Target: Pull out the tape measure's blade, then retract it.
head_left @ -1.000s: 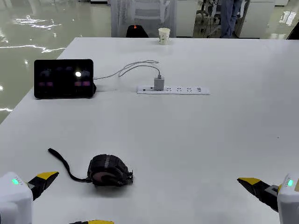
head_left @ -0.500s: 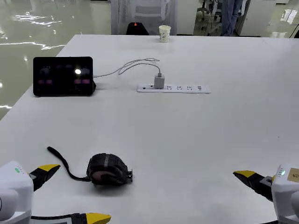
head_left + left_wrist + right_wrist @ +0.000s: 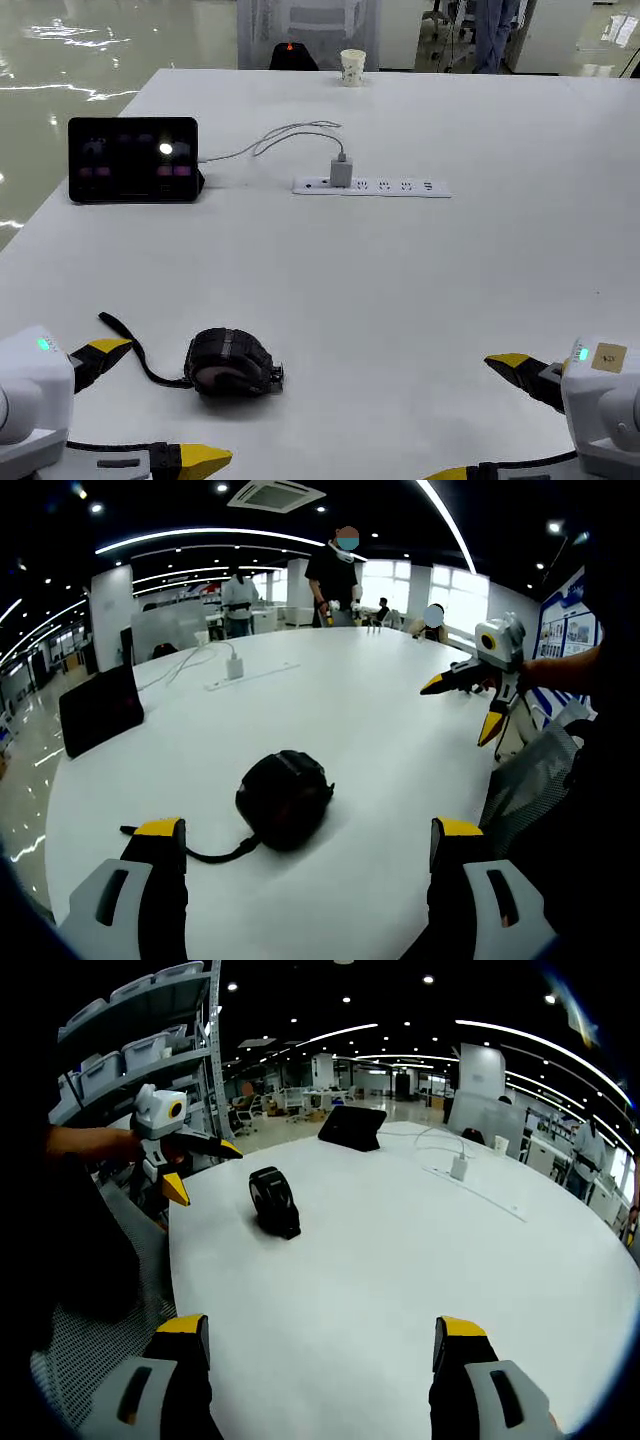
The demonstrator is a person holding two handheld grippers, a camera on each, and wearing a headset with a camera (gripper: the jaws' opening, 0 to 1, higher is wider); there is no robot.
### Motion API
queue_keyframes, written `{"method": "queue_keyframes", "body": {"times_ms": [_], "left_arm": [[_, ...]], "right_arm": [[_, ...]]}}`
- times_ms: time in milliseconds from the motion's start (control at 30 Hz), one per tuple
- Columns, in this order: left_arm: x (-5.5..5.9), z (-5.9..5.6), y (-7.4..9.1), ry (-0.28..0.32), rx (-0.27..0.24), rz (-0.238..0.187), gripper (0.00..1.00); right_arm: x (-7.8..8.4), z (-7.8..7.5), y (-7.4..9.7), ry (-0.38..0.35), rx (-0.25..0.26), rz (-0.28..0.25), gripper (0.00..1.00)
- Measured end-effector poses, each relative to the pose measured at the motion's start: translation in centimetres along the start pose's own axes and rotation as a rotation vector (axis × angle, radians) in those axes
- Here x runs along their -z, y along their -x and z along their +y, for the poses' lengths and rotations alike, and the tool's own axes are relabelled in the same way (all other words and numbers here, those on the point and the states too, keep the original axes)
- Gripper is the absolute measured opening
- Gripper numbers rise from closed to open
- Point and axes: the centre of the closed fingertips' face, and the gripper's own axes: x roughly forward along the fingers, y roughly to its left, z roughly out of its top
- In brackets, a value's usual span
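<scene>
A black tape measure (image 3: 232, 364) lies on the white table (image 3: 400, 290), its blade inside the case and a black wrist strap (image 3: 125, 340) trailing to the left. My left gripper (image 3: 158, 403) is open just left of and in front of it, not touching. In the left gripper view the tape measure (image 3: 285, 797) sits a short way ahead between the open jaws (image 3: 307, 828). My right gripper (image 3: 475, 418) is open far to the right, holding nothing. In the right gripper view the tape measure (image 3: 274, 1201) lies well ahead, beyond the open gripper (image 3: 321, 1325).
A dark tablet (image 3: 133, 160) stands at the back left. A white power strip (image 3: 370, 187) with a charger and cable lies mid-table, and a paper cup (image 3: 351, 68) stands at the far edge. People stand beyond the table in the left gripper view.
Both grippers have come a little further in towards the table's middle, and their lower fingers now show. The tape measure has not moved. The head camera has tilted slightly.
</scene>
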Motion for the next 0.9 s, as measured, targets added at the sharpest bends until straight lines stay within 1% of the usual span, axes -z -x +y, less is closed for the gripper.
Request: {"method": "queue_keyframes", "body": {"times_ms": [133, 300, 433, 900], "left_arm": [[0.1, 0.4, -0.3, 0.003, 0.009, 0.003, 0.99], [0.0, 0.8, -0.6, -0.010, 0.021, 0.008, 0.99], [-0.1, 1.1, -0.9, -0.029, 0.033, 0.009, 0.99], [-0.2, 1.5, -2.1, -0.064, 0.081, 0.038, 0.99]], "right_arm": [[-0.1, -0.2, -0.5, 0.007, -0.018, 0.005, 0.90], [-0.2, -0.3, -1.2, 0.029, -0.040, 0.011, 0.88], [-0.3, -0.3, -1.8, 0.052, -0.068, 0.017, 0.85], [-0.8, -0.4, -3.8, 0.109, -0.130, 0.030, 0.80]]}}
